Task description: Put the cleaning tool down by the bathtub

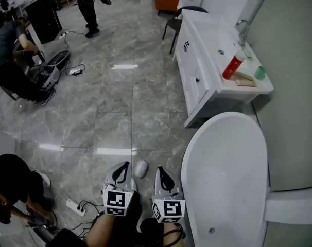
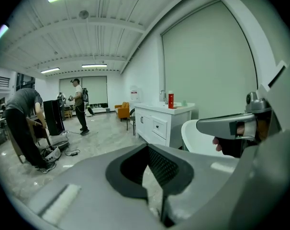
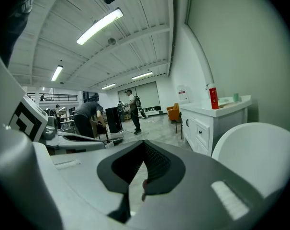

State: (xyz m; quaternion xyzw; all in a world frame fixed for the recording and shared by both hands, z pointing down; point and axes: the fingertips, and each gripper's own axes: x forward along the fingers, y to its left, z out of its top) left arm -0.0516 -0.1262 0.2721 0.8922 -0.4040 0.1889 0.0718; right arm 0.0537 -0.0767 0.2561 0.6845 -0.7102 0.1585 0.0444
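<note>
A small rounded grey-white cleaning tool (image 1: 140,168) lies on the marble floor, just left of the white bathtub (image 1: 197,158). My two grippers hang low over the floor on either side of it. The left gripper (image 1: 126,164) points at the tool's left side and the right gripper (image 1: 159,168) at its right side, both close to it, and contact cannot be judged. Both have their jaws shut with nothing between them. The left gripper (image 2: 147,150) and the right gripper (image 3: 144,147) look out level over the room, and the tool is hidden from both gripper views.
A white vanity (image 1: 202,81) with a sink, a red bottle (image 1: 233,66) and small items stands beyond the tub against the right wall. A person (image 1: 12,187) crouches at lower left beside a power strip (image 1: 76,207). Two more people (image 1: 14,55) and cables are at the far left.
</note>
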